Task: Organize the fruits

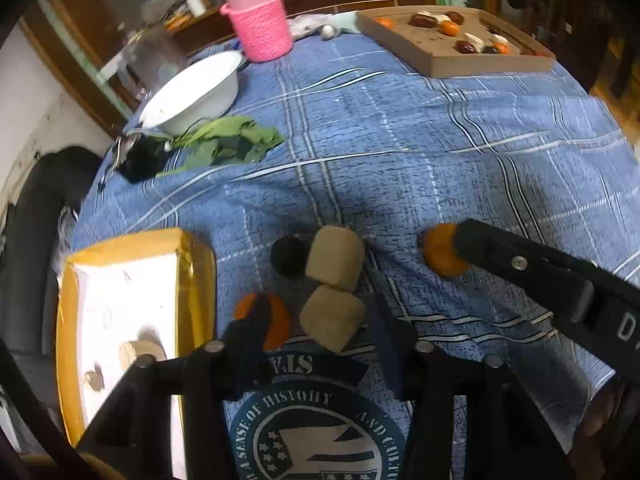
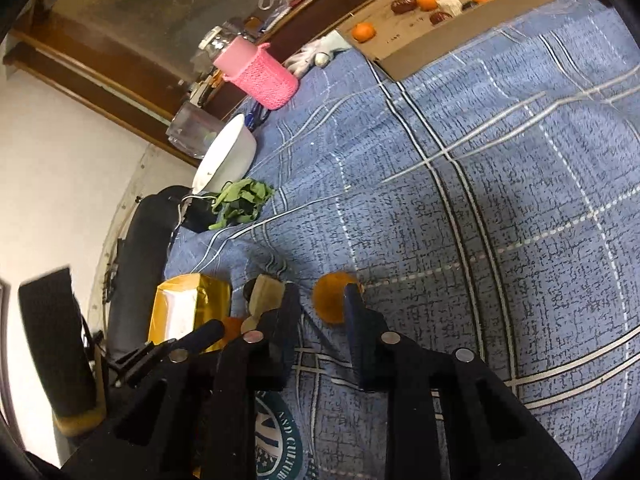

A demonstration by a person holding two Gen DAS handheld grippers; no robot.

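Observation:
On the blue checked cloth lie two beige blocks [image 1: 335, 258], a dark round fruit [image 1: 289, 255] and two oranges. My left gripper [image 1: 316, 322] is open, with the near orange [image 1: 276, 320] behind its left finger and the lower beige block [image 1: 333, 317] between the fingers. My right gripper [image 2: 320, 306] is open around the second orange [image 2: 332, 298], which also shows in the left wrist view [image 1: 442, 255] at the right gripper's fingertip. A yellow-rimmed box [image 1: 132, 312] lies to the left. A cardboard tray [image 1: 452, 46] at the far right holds several fruits.
A white bowl [image 1: 192, 94], a green cloth [image 1: 228, 142], a pink knitted holder [image 1: 260, 26] and a clear jar [image 2: 192, 130] stand along the far left edge. A wooden shelf runs behind the table. A dark cylinder [image 2: 140, 264] hangs off the left edge.

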